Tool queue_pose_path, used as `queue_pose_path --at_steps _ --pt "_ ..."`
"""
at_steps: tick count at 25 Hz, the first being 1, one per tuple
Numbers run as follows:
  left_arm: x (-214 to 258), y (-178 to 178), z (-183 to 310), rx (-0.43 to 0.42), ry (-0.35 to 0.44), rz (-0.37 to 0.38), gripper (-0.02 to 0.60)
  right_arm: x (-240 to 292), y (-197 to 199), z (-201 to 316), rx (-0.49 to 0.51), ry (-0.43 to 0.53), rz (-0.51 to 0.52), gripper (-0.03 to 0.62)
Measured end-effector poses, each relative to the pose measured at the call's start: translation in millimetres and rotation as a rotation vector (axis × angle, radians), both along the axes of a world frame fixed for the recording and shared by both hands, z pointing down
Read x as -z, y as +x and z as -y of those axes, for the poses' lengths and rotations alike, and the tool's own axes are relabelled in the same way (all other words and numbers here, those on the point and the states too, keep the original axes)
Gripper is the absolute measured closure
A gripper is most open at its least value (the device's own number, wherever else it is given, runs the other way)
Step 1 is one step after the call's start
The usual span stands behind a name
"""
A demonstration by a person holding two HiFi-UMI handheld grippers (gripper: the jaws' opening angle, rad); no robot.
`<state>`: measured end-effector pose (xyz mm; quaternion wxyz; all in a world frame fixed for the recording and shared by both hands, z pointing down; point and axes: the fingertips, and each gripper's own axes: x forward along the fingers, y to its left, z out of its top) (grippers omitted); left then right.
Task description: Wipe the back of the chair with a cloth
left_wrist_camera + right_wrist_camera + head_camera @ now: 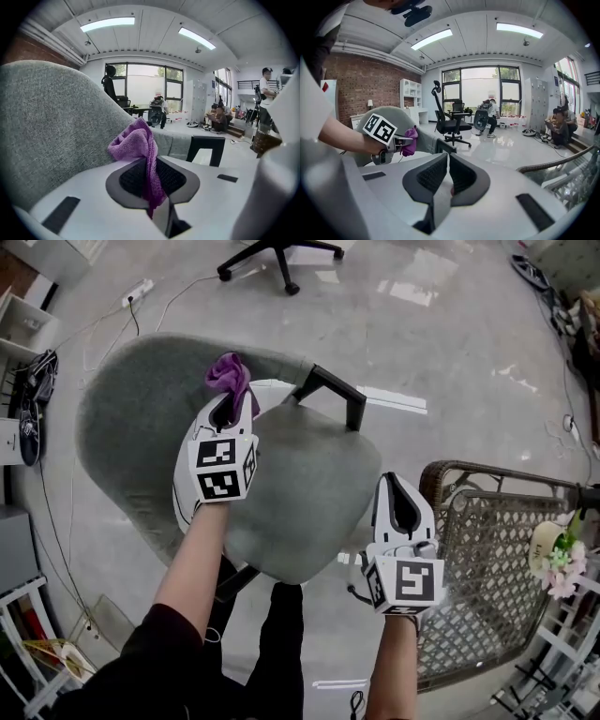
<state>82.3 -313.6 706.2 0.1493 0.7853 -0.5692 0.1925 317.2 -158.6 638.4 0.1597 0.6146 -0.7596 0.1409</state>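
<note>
A grey upholstered chair stands below me, its curved back (131, 418) at the left and its seat (309, 484) in the middle. My left gripper (228, 411) is over the seat close to the back, shut on a purple cloth (228, 374) that bunches out past the jaws. In the left gripper view the cloth (136, 145) hangs between the pads, right beside the chair back (51, 126). My right gripper (403, 510) is at the seat's right edge, shut, with nothing in it. In the right gripper view the closed gripper (446, 174) faces the left gripper's cloth (410, 140).
A black armrest (333, 390) rises at the seat's far side. A wicker chair (487, 549) stands close on the right, with a bunch of flowers (558, 563) beyond it. A black office chair base (281, 254) is farther off. Shelves and cables (33, 399) line the left. Several people sit across the room (218, 117).
</note>
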Motion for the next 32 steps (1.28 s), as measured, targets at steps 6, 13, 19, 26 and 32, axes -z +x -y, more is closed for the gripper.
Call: queue_pose_path --at_steps 6,13,19,26,32 --pt "42 -15 -25 -0.052 0.007 -0.028 0.508 40 -15 2 0.011 0.030 0.022 0.565" --pt "117 -44 -53 -0.063 0.060 -0.056 0.509 102 -36 2 0.008 0.085 0.040 0.565" --pt "174 -59 -73 -0.085 0.106 -0.057 0.509 148 -43 -4 -0.018 0.122 0.062 0.565" --pt "231 -61 -93 -0.100 0.164 -0.079 0.509 192 -35 -12 -0.042 0.167 0.065 0.566" --pt "276 -73 -100 -0.099 0.211 -0.075 0.511 229 -40 -14 -0.046 0.194 0.059 0.566"
